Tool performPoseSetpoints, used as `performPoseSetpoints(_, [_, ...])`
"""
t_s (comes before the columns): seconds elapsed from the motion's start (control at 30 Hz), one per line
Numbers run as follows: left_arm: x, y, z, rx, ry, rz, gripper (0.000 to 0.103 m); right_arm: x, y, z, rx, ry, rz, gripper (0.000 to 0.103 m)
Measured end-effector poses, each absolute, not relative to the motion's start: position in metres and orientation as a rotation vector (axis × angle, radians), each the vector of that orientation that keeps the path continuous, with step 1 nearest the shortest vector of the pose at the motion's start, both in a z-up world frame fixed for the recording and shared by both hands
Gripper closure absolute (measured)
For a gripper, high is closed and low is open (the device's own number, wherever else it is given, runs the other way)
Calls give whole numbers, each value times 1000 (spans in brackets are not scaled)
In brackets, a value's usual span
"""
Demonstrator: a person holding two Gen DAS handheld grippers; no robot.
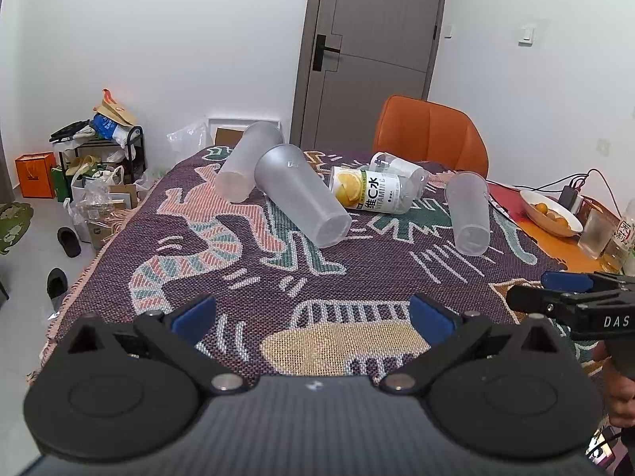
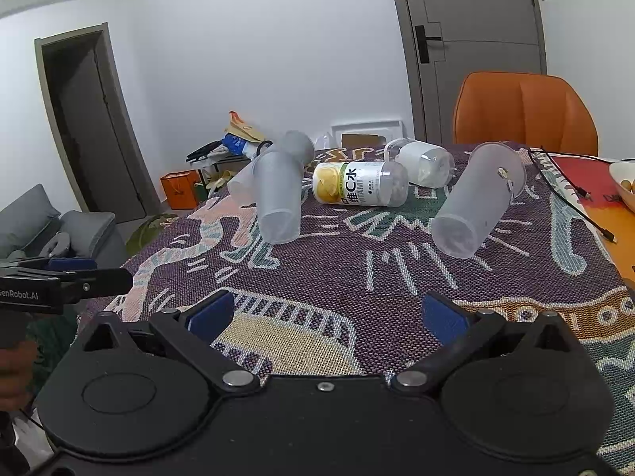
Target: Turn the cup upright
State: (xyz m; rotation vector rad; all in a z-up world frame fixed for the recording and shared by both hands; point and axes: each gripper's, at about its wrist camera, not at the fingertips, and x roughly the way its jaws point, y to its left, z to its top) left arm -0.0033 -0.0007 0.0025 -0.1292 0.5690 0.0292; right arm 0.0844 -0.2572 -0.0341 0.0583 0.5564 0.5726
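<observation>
Illumination is even, diffuse indoor light in both views; shadows under the frosted cups are soft and faint, with no strong glare. Fisheye distortion bends the door and walls toward the frame edges, and the corners vignette to black. Focus is sharp mid-frame; edges soften slightly.

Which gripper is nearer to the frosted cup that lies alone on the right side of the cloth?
Right. The right gripper hovers open just short of that lone cup. The left gripper, also open, sits farther left, facing the two leaning cups.
</observation>
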Motion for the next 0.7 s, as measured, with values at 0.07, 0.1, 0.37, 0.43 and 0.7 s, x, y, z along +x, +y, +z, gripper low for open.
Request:
performPoseSetpoints(0.07, [-3, -1, 3, -130, 569, 29, 0, 84, -257, -34, 57, 555, 573, 0])
performPoseSetpoints(0.1, [-3, -1, 3, -129, 568, 29, 0, 84, -257, -34, 57, 555, 572, 0])
performPoseSetpoints(0.37, [-4, -1, 3, -130, 567, 29, 0, 84, -258, -34, 59, 557, 568, 0])
performPoseSetpoints(0.43, [-3, -1, 3, -130, 568, 29, 0, 84, -258, -33, 58, 557, 568, 0])
performPoseSetpoints(0.7, [-4, -1, 4, -130, 566, 29, 0, 84, -258, -33, 57, 556, 567, 0])
